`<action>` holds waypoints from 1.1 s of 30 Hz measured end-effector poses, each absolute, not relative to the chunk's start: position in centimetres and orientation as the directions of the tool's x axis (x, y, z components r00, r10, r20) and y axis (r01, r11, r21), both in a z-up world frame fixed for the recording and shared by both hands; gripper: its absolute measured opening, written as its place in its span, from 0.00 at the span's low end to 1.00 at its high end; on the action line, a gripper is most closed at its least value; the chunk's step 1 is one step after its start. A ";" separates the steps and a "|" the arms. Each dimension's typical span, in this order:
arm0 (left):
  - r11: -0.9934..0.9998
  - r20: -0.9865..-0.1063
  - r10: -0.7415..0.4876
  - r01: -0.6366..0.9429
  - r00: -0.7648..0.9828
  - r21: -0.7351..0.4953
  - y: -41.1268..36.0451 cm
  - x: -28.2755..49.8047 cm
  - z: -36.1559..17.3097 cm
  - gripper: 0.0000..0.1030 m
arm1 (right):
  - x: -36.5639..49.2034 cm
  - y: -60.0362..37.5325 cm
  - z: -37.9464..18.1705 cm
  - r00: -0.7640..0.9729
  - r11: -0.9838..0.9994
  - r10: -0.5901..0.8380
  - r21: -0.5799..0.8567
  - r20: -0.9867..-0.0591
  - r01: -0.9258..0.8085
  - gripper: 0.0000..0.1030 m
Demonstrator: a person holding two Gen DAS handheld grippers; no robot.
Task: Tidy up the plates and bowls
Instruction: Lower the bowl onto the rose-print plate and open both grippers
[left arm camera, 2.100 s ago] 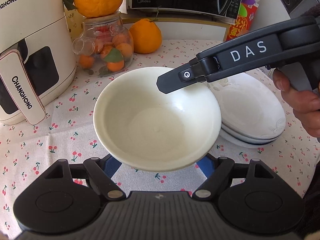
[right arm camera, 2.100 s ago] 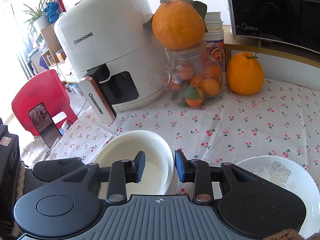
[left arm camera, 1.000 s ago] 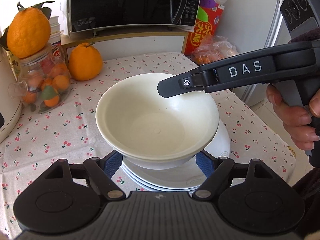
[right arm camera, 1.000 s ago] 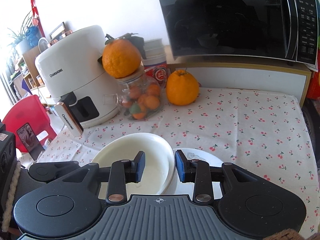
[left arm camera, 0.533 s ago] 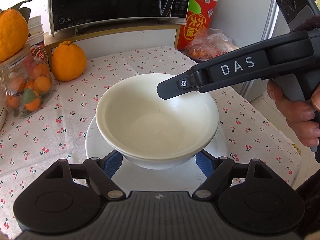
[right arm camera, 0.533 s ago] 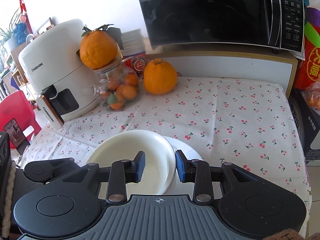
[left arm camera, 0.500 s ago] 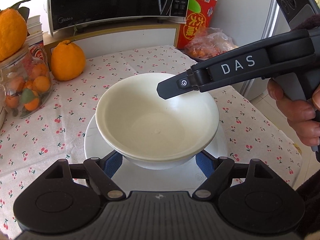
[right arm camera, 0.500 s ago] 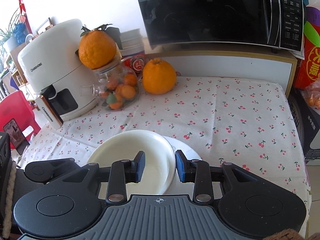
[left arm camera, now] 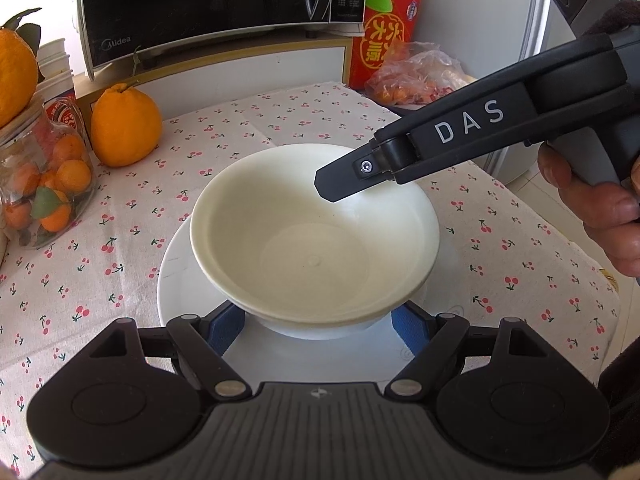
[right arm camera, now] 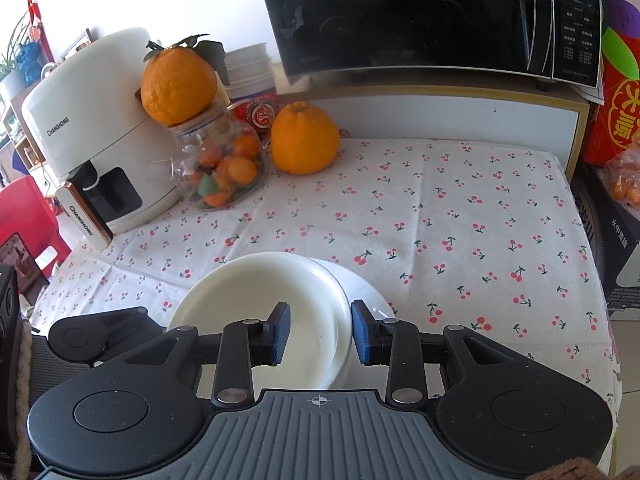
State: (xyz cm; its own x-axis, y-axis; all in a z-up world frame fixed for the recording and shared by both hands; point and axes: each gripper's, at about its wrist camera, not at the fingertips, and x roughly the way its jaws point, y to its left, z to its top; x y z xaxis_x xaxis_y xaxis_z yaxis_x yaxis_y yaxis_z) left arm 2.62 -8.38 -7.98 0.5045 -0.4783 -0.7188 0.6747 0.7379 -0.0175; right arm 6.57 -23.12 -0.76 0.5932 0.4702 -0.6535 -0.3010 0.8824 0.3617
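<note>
A plain white bowl (left arm camera: 312, 256) sits upright over a stack of white plates (left arm camera: 176, 280); I cannot tell whether its foot touches the top plate. My left gripper (left arm camera: 318, 328) is shut on the bowl, its blue pads pressed against the lower body from both sides. My right gripper (right arm camera: 320, 332) is shut on the bowl (right arm camera: 256, 304) at its right rim, with one pad inside and one outside. In the left wrist view, one of the right gripper's fingers (left arm camera: 352, 172) reaches over the rim from the right. The plate (right arm camera: 368, 292) shows beyond the bowl.
A black microwave (left arm camera: 208, 8) stands on a shelf at the back. A large orange (left arm camera: 124, 124) and a glass jar of small oranges (left arm camera: 44, 176) sit at the left, with a white air fryer (right arm camera: 92, 152) beyond. The table edge (right arm camera: 596, 320) runs close on the right.
Both grippers have carried the bowl rightward from beside the air fryer to over the plate stack and lowered it. Over the last half second it has hardly moved.
</note>
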 end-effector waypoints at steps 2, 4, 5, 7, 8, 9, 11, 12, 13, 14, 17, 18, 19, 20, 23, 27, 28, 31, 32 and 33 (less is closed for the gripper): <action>0.736 -0.720 -0.478 0.677 0.503 -0.015 -8.5 2.7 -8.0 0.76 | 6.5 -23.1 -0.8 0.592 0.882 0.471 0.363 -0.654 -0.301 0.33; 0.737 -0.722 -0.474 0.676 0.504 -0.012 -8.5 2.8 -8.0 0.79 | 6.6 -23.1 -0.9 0.590 0.882 0.471 0.363 -0.656 -0.301 0.34; 0.739 -0.723 -0.471 0.674 0.506 -0.010 -8.5 2.9 -8.0 0.81 | 6.6 -23.0 -0.9 0.589 0.882 0.471 0.363 -0.657 -0.301 0.34; 0.741 -0.725 -0.469 0.672 0.505 -0.012 -8.3 2.9 -7.9 0.83 | 6.5 -23.0 -1.0 0.585 0.881 0.472 0.364 -0.659 -0.301 0.34; 0.742 -0.725 -0.469 0.671 0.504 -0.013 -8.3 3.0 -7.9 0.85 | 6.5 -23.0 -1.0 0.585 0.881 0.472 0.364 -0.659 -0.302 0.33; 0.743 -0.726 -0.468 0.670 0.504 -0.014 -8.2 3.0 -7.9 0.86 | 6.5 -23.0 -1.0 0.584 0.881 0.472 0.364 -0.660 -0.301 0.33; 0.743 -0.728 -0.465 0.669 0.504 -0.012 -8.1 3.0 -7.9 0.89 | 6.6 -23.0 -1.1 0.576 0.881 0.473 0.370 -0.667 -0.296 0.33; 0.742 -0.729 -0.463 0.671 0.504 -0.008 -8.0 2.9 -7.9 0.91 | 6.7 -23.1 -1.1 0.572 0.880 0.474 0.375 -0.670 -0.290 0.39; 0.741 -0.730 -0.460 0.671 0.505 -0.003 -8.0 2.9 -7.9 0.92 | 6.7 -23.2 -1.1 0.571 0.879 0.476 0.380 -0.669 -0.287 0.42; 0.740 -0.730 -0.457 0.673 0.508 0.005 -8.0 2.9 -7.9 0.92 | 6.7 -23.3 -1.1 0.575 0.879 0.475 0.384 -0.666 -0.283 0.48; 0.739 -0.727 -0.453 0.673 0.516 0.017 -7.8 2.6 -7.8 0.94 | 6.5 -23.8 -0.8 0.592 0.882 0.467 0.391 -0.657 -0.262 0.52; 0.738 -0.725 -0.452 0.674 0.519 0.022 -7.7 2.4 -7.6 0.94 | 6.4 -24.0 -0.7 0.598 0.882 0.465 0.397 -0.652 -0.253 0.54; 0.737 -0.723 -0.452 0.676 0.523 0.028 -7.6 2.2 -7.5 0.94 | 6.3 -24.2 -0.5 0.605 0.882 0.464 0.402 -0.647 -0.246 0.55; 0.735 -0.719 -0.451 0.678 0.528 0.036 -7.5 2.0 -7.4 0.95 | 6.1 -24.4 -0.3 0.611 0.882 0.463 0.406 -0.642 -0.240 0.59; 0.726 -0.706 -0.451 0.684 0.545 0.065 -7.1 1.1 -6.9 0.97 | 5.5 -25.1 0.2 0.634 0.882 0.453 0.418 -0.627 -0.216 0.67; 0.732 -0.699 -0.447 0.677 0.558 0.073 -6.3 0.0 -6.4 0.98 | 4.4 -25.9 0.6 0.654 0.890 0.430 0.413 -0.623 -0.192 0.72; 0.738 -0.696 -0.449 0.672 0.560 0.065 -6.1 -0.2 -6.2 0.98 | 4.0 -26.0 0.6 0.657 0.894 0.422 0.408 -0.624 -0.187 0.72; 0.760 -0.693 -0.449 0.649 0.564 0.036 -5.4 -0.9 -5.6 0.98 | 2.8 -26.2 0.7 0.669 0.904 0.396 0.393 -0.629 -0.166 0.75; 0.772 -0.692 -0.445 0.635 0.568 0.025 -5.2 -1.1 -5.4 0.99 | 2.4 -26.3 0.7 0.673 0.908 0.388 0.387 -0.630 -0.160 0.76; 0.782 -0.692 -0.440 0.622 0.572 0.018 -5.1 -1.4 -5.1 0.99 | 1.9 -26.3 0.8 0.677 0.911 0.379 0.381 -0.630 -0.156 0.78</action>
State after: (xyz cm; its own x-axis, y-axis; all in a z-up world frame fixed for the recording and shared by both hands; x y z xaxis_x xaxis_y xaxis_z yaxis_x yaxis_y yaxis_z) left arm -1.36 -5.07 -5.14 0.5724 -0.4396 -0.6921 0.6224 0.7825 0.0178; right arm 1.93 -26.34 0.82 0.6774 0.3794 -0.6302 -0.1556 0.9113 0.3813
